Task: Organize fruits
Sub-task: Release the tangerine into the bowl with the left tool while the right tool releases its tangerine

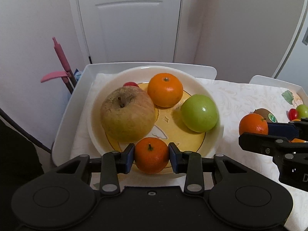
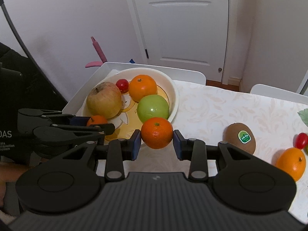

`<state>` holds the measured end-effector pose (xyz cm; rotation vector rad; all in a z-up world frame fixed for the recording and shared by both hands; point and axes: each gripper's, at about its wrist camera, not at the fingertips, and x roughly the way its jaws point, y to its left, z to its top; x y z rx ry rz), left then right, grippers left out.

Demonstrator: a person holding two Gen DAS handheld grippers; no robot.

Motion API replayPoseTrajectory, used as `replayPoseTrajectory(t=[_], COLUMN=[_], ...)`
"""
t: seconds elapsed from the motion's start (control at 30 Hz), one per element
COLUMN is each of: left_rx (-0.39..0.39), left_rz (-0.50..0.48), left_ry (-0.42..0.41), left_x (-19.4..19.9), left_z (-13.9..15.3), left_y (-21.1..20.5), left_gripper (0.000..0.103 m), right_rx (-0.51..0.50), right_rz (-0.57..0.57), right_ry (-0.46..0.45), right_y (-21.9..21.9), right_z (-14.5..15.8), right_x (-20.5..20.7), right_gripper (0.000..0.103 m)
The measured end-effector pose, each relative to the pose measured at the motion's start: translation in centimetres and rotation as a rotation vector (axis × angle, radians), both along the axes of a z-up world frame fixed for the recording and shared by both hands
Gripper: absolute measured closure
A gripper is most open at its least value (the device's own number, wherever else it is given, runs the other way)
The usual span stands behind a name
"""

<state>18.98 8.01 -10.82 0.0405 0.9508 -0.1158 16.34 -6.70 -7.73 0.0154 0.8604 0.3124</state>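
The left gripper [image 1: 151, 155] pinches a small orange mandarin [image 1: 151, 155] over the near rim of the white yellow-centred bowl [image 1: 211, 96], apparently to set it among the fruit collected there. The right gripper [image 2: 156, 141] clamps a second round mandarin [image 2: 156, 132] just outside that rim, seemingly waiting its turn.

— Where does the fruit sit?
— The bowl [image 1: 215, 104] has a russet apple [image 1: 128, 114], an orange [image 1: 165, 89], a green apple [image 1: 199, 112], and a cherry tomato [image 2: 122, 84].
— And the 2 mandarins?
— 1 mandarin [image 1: 151, 155] hangs over the bowl's near rim, the other mandarin [image 2: 156, 132] just right of it.
— On the cloth?
— A stickered kiwi [image 2: 240, 138], another orange [image 2: 292, 162].
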Motion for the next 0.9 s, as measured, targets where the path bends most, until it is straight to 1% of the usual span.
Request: replayPoseTrajectory(t=[0.03,0.07,0.1,0.17,0.4,0.6,0.77,0.9], left_rx=[-0.007,-0.014,-0.02,-0.022,-0.034,-0.008,0.012,0.02], left_rz=[-0.003,-0.007,-0.01,-0.01,0.017,0.069,0.122,0.151], left_ry=[0.002,0.002,-0.005,-0.024,-0.031,-0.083,-0.117,-0.118], left_x=[0.1,0.1,0.0,-0.4,-1.4,-3.2,-4.7,-5.5], left_z=[-0.1,0.0,0.1,0.5,1.6,2.7,3.0,3.0], left_y=[0.1,0.1,0.2,0.2,1.4,2.7,4.2,5.0], left_gripper=[0.059,0.046,0.03,0.021,0.02,0.016,0.016,0.016], right_rx=[-0.002,-0.003,-0.004,-0.003,-0.012,-0.01,0.002,-0.027], right_rz=[-0.005,-0.009,-0.014,-0.022,-0.02,0.019,0.068,0.121], right_ry=[0.0,0.0,-0.001,-0.003,-0.014,-0.01,0.047,0.05], right_y=[0.0,0.0,-0.1,-0.2,-0.4,0.5,2.2,4.1], right_z=[0.0,0.0,0.1,0.2,0.8,1.1,0.2,-0.8], right_x=[0.1,0.1,0.1,0.2,0.3,0.8,2.2,2.5], right_gripper=[0.052,0.052,0.052,0.052,0.052,0.052,0.052,0.052])
